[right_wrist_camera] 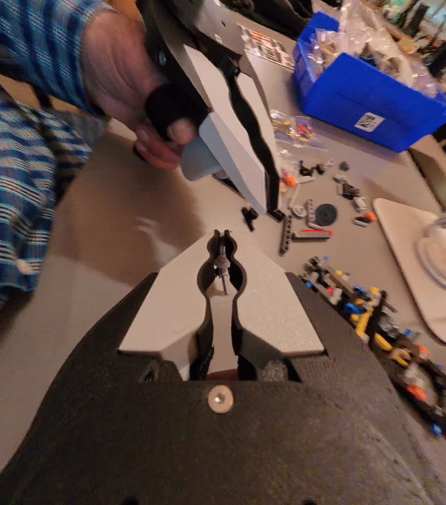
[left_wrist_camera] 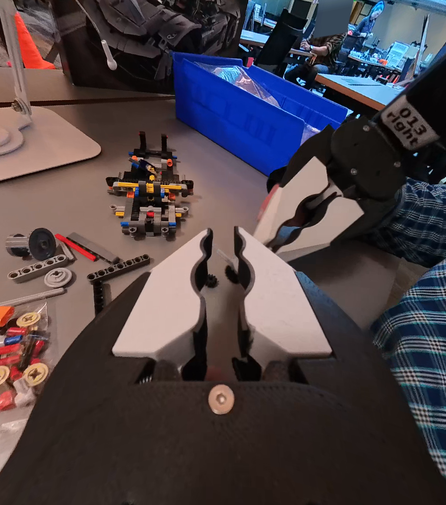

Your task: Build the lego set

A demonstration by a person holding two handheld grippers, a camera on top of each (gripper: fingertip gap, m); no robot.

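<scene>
The partly built Lego chassis (left_wrist_camera: 149, 191), black and grey with yellow, blue and orange pins, lies on the grey table (left_wrist_camera: 216, 191); it also shows in the right wrist view (right_wrist_camera: 366, 314). My left gripper (left_wrist_camera: 223, 235) is narrowly open and empty, low over two small black gears (left_wrist_camera: 212, 281). My right gripper (right_wrist_camera: 221, 233) is shut on a grey axle with a small grey bush (right_wrist_camera: 223, 263). It hovers just right of the left gripper, as the left wrist view shows (left_wrist_camera: 273, 243). The left gripper (right_wrist_camera: 268, 202) points down at the table beside a black gear (right_wrist_camera: 249, 216).
Loose parts lie left of the gripper: a black wheel (left_wrist_camera: 42, 244), grey beam (left_wrist_camera: 37, 269), black L-beam (left_wrist_camera: 118, 267), red axle (left_wrist_camera: 75, 247), and a bag of pieces (left_wrist_camera: 6, 347). A blue bin (left_wrist_camera: 243, 120) stands behind the chassis. A white stand base (left_wrist_camera: 33, 144) sits far left. My two grippers' fingertips are within a few centimetres of each other.
</scene>
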